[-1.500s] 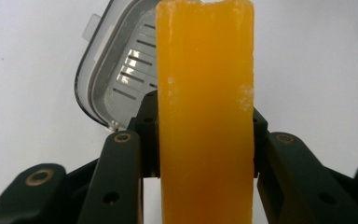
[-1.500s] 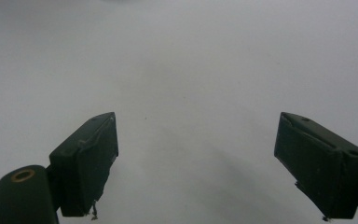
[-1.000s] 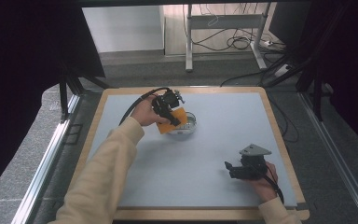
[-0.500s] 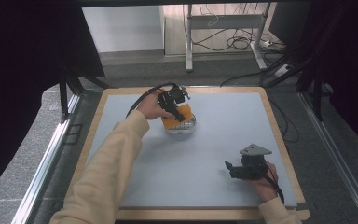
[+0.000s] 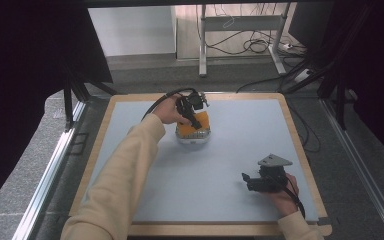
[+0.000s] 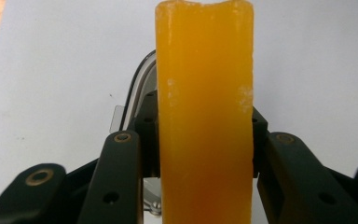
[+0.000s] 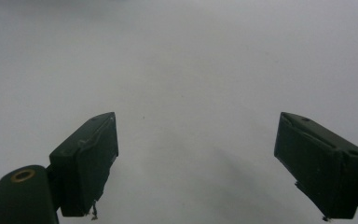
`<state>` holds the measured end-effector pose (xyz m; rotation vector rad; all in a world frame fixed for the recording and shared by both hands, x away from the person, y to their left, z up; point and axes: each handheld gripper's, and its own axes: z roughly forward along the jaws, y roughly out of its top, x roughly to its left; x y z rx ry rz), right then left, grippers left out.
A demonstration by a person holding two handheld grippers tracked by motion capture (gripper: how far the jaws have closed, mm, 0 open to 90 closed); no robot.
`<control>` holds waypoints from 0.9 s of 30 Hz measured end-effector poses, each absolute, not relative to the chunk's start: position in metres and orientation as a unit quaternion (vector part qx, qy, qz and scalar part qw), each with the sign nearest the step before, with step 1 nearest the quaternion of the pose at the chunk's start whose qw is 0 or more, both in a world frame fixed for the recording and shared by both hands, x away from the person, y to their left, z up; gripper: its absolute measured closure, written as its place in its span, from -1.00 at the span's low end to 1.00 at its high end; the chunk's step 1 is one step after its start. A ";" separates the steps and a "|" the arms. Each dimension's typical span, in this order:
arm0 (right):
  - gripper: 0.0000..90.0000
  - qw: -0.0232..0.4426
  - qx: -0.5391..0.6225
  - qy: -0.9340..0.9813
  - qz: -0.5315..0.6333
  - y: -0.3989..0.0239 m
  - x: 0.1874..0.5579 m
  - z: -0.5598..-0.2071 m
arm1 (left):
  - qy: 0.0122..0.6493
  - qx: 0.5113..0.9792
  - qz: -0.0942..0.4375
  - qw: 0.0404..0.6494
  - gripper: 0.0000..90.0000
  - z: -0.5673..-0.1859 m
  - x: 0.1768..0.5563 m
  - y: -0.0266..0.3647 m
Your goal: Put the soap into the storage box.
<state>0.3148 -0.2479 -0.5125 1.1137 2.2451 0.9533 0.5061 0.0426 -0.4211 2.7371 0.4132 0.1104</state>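
An orange block [image 5: 199, 123] stands on end over a small metal bowl [image 5: 194, 139] at the far middle of the blue-grey mat. My left gripper [image 5: 193, 113] is shut on the block from above. In the left gripper view the block [image 6: 205, 93] runs up between the black jaws of my left gripper [image 6: 204, 140], and the bowl's rim [image 6: 137, 88] curves behind it. I cannot tell whether the block touches the bowl. My right gripper [image 5: 248, 181] rests low near the mat's right front. Its jaws stand open over bare mat in the right gripper view [image 7: 196, 163].
The mat [image 5: 230, 150] lies in a wooden frame [image 5: 300, 145]. A black cable [image 5: 156, 103] trails from the left gripper toward the far left. Black stand legs [image 5: 77, 95] flank the table, and beyond the far edge are a metal frame and floor cables [image 5: 250, 45].
My left gripper has carried the orange block a little to the right, from beside the bowl's left rim to over the bowl. The right gripper has stayed where it was.
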 end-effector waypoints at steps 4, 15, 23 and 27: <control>-0.69 0.228 0.406 0.814 0.348 -0.250 0.315 -0.512 | 0.138 0.974 0.036 0.173 0.38 -0.426 0.510 0.044; -0.69 0.229 0.407 0.813 0.347 -0.250 0.313 -0.511 | 0.121 0.981 0.028 0.149 0.38 -0.439 0.514 0.040; -0.69 0.228 0.409 0.812 0.349 -0.251 0.314 -0.512 | 0.117 0.982 0.024 0.145 0.37 -0.447 0.515 0.034; -0.69 0.227 0.408 0.813 0.348 -0.251 0.314 -0.512 | 0.127 0.979 0.033 0.157 0.33 -0.445 0.517 0.037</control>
